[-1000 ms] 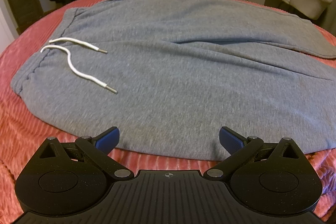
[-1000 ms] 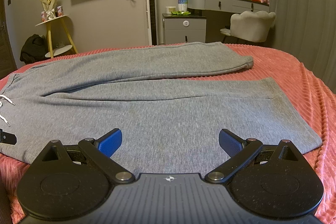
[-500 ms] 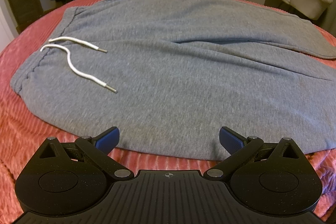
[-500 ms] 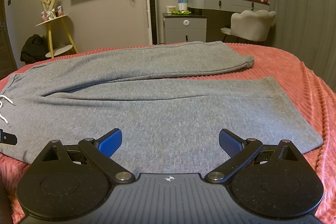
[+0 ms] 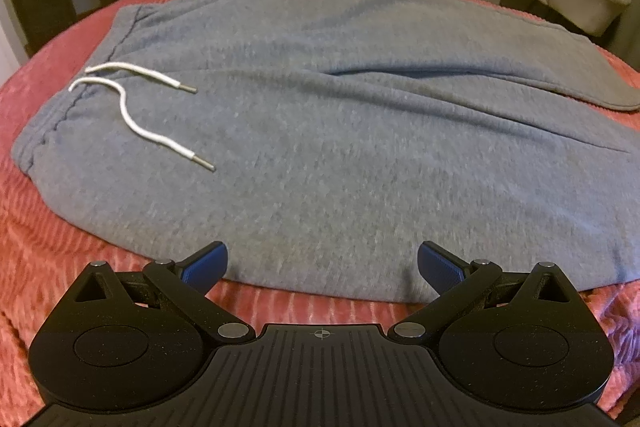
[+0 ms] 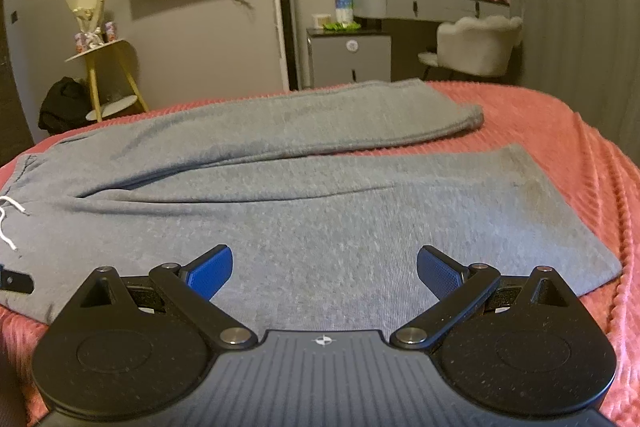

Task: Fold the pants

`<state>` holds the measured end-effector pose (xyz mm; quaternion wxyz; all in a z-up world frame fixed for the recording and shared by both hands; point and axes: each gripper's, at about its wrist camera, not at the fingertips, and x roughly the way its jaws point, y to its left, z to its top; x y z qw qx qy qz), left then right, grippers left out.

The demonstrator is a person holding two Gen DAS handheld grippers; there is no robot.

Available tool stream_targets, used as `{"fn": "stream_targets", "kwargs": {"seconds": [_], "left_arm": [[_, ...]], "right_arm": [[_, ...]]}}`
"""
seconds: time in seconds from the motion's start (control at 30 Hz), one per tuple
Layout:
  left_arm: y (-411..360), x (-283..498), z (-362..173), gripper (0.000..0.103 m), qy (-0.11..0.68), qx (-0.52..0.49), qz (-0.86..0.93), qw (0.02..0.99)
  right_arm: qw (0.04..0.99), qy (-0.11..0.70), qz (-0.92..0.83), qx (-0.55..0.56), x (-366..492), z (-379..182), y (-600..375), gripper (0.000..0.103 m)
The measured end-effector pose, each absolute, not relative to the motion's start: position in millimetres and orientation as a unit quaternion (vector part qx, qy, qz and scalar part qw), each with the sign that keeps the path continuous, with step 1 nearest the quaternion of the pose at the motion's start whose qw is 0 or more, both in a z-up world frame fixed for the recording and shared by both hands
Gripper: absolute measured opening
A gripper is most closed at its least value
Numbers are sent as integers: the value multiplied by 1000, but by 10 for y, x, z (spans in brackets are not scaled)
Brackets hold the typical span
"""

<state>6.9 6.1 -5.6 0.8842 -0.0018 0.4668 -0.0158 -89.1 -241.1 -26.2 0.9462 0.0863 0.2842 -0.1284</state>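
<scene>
Pants laid flat, unfolded, on pink ribbed bedspread; no legible writing.
Grey fabric, legs spread apart, white drawstring loose at waistband. Against earlier frames, layout unchanged; both views sit slightly closer. Left gripper and right gripper: jaws wide, empty, at near edge.

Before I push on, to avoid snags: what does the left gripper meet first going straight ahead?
Probably the near edge of the grey pants; the open left gripper faces it, depth unclear.
</scene>
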Motion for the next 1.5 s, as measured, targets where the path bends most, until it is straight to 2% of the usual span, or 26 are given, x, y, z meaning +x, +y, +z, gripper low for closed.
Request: {"fn": "stream_targets", "kwargs": {"seconds": [0.33,0.53,0.63,0.77,0.9,1.0,1.13,1.33,1.5], "left_arm": [[49,162,-3,103,454,-23,-23,890],[56,721,214,103,418,-144,7,897],[82,1103,298,103,392,-190,43,899],[179,1508,43,103,359,-131,118,917],[379,1706,-424,103,361,-50,228,903],[496,1813,-461,103,350,-57,240,904],[547,1784,-587,103,319,-78,241,913],[514,1765,-717,103,280,-87,242,925],[522,1784,-774,103,272,-92,242,927]], "right_arm": [[907,371,-160,118,-373,-642,-2747,99],[885,396,-158,187,-343,-805,-2951,99],[878,430,-152,147,-228,-792,-2869,99],[862,488,-112,78,211,-571,-2866,99],[874,441,-130,156,1011,-187,-3331,99],[869,421,-161,206,1956,-23,-3714,99],[851,392,-227,264,3172,27,-4145,81],[801,407,-344,273,4017,-283,-4438,78],[794,403,-377,255,4006,-460,-4467,38]]}}
